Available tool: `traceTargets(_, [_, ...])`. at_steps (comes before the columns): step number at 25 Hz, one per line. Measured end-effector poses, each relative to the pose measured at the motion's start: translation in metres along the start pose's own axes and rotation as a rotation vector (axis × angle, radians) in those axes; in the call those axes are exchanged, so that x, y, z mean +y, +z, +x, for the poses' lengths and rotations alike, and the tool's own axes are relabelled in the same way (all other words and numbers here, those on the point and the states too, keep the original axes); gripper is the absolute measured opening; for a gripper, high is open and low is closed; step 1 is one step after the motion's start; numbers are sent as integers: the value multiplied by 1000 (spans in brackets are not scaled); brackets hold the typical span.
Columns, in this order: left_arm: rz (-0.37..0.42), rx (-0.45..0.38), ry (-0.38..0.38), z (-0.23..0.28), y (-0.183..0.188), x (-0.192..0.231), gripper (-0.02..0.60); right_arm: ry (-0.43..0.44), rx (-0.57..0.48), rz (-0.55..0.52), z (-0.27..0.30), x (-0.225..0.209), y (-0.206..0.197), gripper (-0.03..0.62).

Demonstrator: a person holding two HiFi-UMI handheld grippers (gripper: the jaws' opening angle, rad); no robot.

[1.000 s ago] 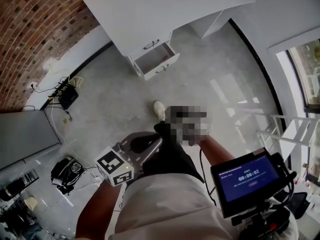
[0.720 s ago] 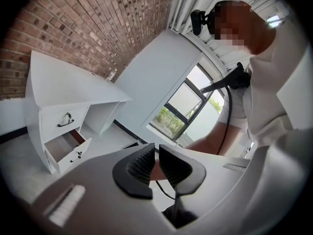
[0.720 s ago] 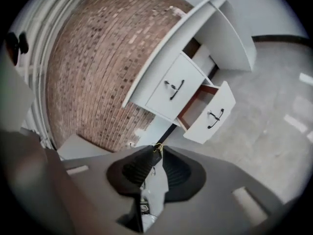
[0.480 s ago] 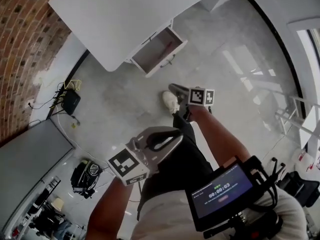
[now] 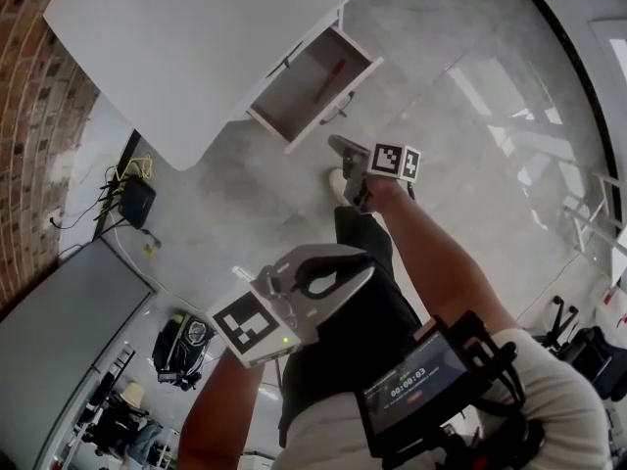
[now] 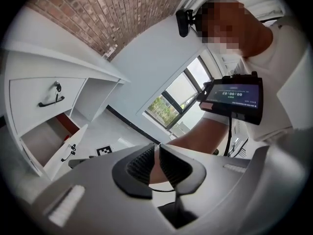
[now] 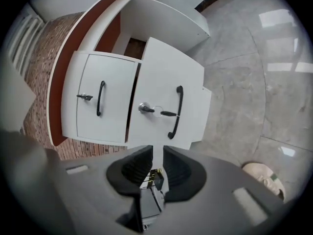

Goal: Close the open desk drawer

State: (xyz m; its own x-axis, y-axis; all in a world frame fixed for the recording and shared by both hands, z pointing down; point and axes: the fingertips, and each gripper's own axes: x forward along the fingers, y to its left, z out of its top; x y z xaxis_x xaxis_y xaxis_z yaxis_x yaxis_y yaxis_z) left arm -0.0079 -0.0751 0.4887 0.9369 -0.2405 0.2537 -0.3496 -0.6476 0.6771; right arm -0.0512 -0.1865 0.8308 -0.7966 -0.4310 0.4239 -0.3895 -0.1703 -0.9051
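Observation:
The white desk fills the head view's upper left. Its lower drawer stands pulled open, with something red inside. In the right gripper view the drawer front faces me, bearing a black handle and a key in its lock. The closed upper drawer is beside it. My right gripper hovers short of the drawer front, shut and holding nothing. My left gripper hangs back near my body, shut and holding nothing.
A person's shoe stands on the grey floor below the drawer. Cables and a black box lie by the wall, and a black bag lies at lower left. A small screen hangs at the person's chest. Windows run along the right.
The view has closed in on the desk. My right gripper has come up into view and reached out toward the open drawer. The left gripper stays low. The drawer is still open.

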Motion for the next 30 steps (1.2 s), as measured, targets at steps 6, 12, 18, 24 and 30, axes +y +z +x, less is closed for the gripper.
traceTargets(6, [-9,-4,5,8,-14,34,37,24,-27,27,33,-30,13,52])
traceTargets(12, [-35,-26,16,9,-19,47,37,61,-53,61,46,-35,25,58])
traceTargets(18, [-51,-31,18,9,-19,56,37,104,-76,123,53,-36,32,53])
traceTargets(24, [-48,-42,12,5,-14,64,37,118,-100,143,54,-34,34,44])
traceTargets(30, [-49,-77,12,-2,-7,70,37,126,-94,147,57,-32,33,41])
